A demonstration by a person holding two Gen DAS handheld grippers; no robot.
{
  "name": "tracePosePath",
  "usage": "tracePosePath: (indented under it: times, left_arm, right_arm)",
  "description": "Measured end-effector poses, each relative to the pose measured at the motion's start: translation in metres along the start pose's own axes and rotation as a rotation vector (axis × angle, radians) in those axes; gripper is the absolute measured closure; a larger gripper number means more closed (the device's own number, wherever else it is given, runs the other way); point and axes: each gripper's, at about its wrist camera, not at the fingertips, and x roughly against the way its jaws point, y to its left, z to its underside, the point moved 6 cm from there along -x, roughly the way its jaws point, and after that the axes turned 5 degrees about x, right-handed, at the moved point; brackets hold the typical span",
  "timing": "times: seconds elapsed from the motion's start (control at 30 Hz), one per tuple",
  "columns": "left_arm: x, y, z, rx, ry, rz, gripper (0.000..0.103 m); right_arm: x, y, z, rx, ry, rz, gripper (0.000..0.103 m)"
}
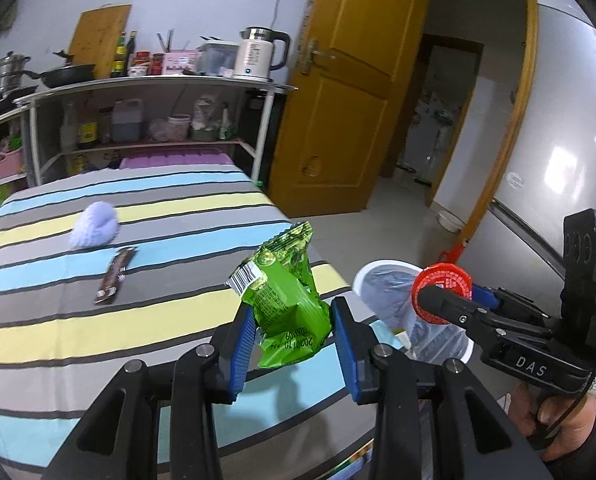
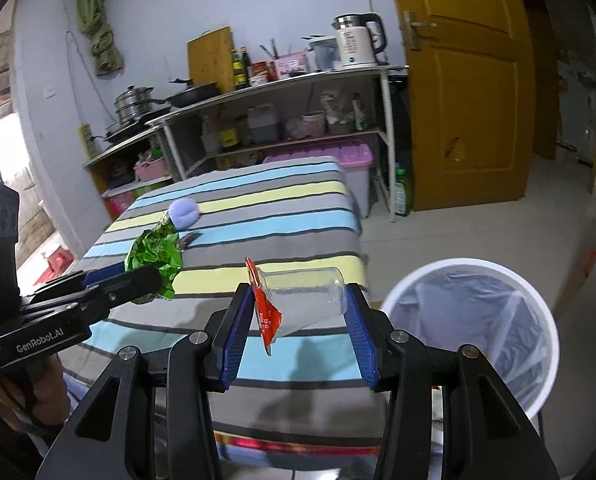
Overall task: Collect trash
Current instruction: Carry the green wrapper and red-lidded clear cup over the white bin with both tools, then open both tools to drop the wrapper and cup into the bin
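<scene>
Over the striped bed point(image 1: 138, 320), tongs grip a green wrapper point(image 1: 286, 300) and a plastic cup point(image 2: 305, 300).

The green snack wrapper point(image 1: 286, 300) carries a white barcode patch. The clear cup point(image 2: 305, 296) has a red foil lid with white print. The left gripper point(image 1: 292, 344) and right gripper point(image 2: 299, 328) are black with blue pads. The bedspread point(image 1: 158, 240) is striped in grey, light blue, pale yellow and thin black lines. On it lie a lilac fluffy ball point(image 1: 94, 231) and a dark brown bar wrapper point(image 1: 115, 276). The bin point(image 2: 471, 328) is white with a translucent grey liner. The far door point(image 1: 349, 92) is ochre yellow.
</scene>
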Motion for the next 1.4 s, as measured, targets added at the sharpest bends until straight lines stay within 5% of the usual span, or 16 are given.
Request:
tracePosePath:
  times: [0.73,1.4]
  left_arm:
    - [-0.084,-0.088,0.004,-0.123,0.111,0.144,0.065]
    - [-0.157,-0.13,0.025,-0.175,0.231,0.176,0.059]
  right_arm:
    - [0.023,-0.102,0.029,-0.153,0.014,0.172,0.056]
    - [0.006,-0.151,0.059,-0.233,0.11,0.233,0.055]
